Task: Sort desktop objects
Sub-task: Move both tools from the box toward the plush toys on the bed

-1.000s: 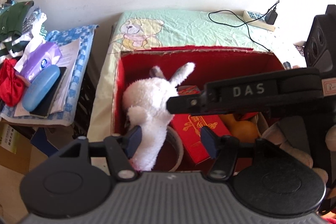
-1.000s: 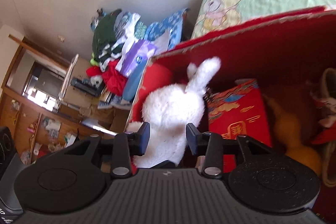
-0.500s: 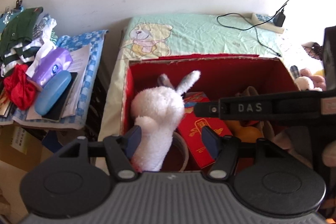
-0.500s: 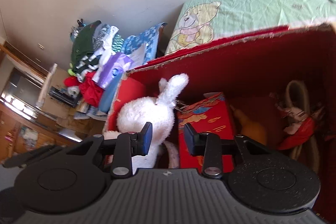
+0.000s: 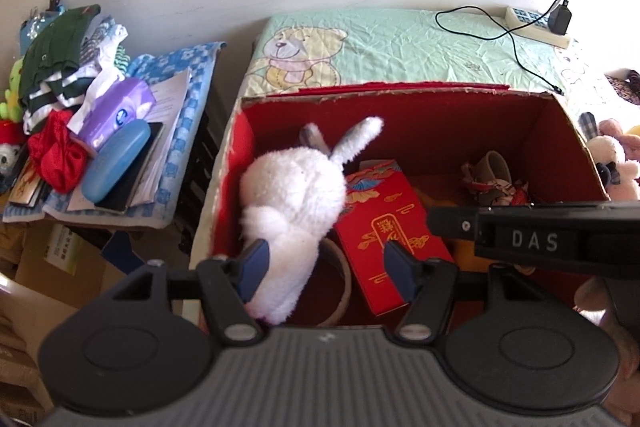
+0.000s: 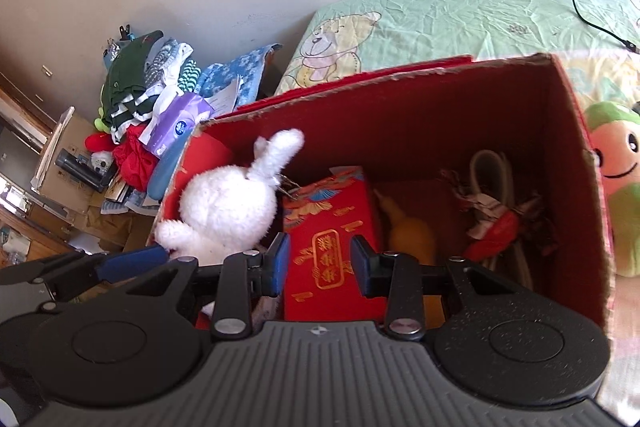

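Black bar, right edge of left wrist view: white capitals "DAS".
Red packet in the red box: gold framed panel with Chinese characters, too blurred to read; same packet in right wrist view, gold characters again unreadable.
Tissue pack: round blue logo, lettering not legible; in right wrist view the logo shows with small print below it, unreadable.
Carton under side table: faint printed lines, not legible.
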`<state>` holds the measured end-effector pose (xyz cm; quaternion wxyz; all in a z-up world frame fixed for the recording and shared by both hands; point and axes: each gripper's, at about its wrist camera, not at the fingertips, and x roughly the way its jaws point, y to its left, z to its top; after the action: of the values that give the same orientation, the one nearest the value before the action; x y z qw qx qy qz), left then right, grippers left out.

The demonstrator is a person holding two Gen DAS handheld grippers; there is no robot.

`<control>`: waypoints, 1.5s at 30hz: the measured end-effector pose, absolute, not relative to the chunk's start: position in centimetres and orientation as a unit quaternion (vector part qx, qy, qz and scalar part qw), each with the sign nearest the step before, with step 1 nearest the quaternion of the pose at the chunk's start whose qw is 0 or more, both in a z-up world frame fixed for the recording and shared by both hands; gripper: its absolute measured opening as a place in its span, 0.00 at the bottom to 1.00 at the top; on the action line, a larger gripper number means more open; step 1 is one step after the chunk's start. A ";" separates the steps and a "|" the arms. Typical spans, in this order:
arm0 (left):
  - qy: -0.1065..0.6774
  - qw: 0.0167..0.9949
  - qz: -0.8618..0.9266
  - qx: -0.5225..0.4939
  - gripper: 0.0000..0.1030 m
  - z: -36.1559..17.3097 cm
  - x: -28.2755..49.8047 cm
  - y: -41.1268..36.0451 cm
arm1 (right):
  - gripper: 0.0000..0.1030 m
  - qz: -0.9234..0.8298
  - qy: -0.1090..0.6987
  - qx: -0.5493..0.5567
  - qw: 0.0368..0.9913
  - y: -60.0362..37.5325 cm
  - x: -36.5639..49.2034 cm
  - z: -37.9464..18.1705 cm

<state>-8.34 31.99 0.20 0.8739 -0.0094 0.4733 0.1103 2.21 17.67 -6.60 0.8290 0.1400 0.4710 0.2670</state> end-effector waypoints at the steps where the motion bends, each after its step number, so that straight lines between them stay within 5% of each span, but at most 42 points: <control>1: 0.476 0.872 0.114 -0.007 0.65 0.1 -8.2 31.7 | 0.36 0.266 0.473 0.136 0.829 17.5 2.2 -6.6; 21: 0.487 0.855 0.180 0.005 0.63 -0.4 -6.4 29.2 | 0.36 0.277 0.451 0.150 0.835 11.5 1.8 -5.4; 45: 0.519 0.839 0.166 0.009 0.76 -0.3 -4.6 24.3 | 0.36 0.288 0.439 0.169 0.835 7.2 1.4 -4.8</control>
<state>-4.64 24.26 -0.28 0.8386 0.0094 0.5189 0.1656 1.37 7.19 -4.84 0.8345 0.1686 0.4387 0.2876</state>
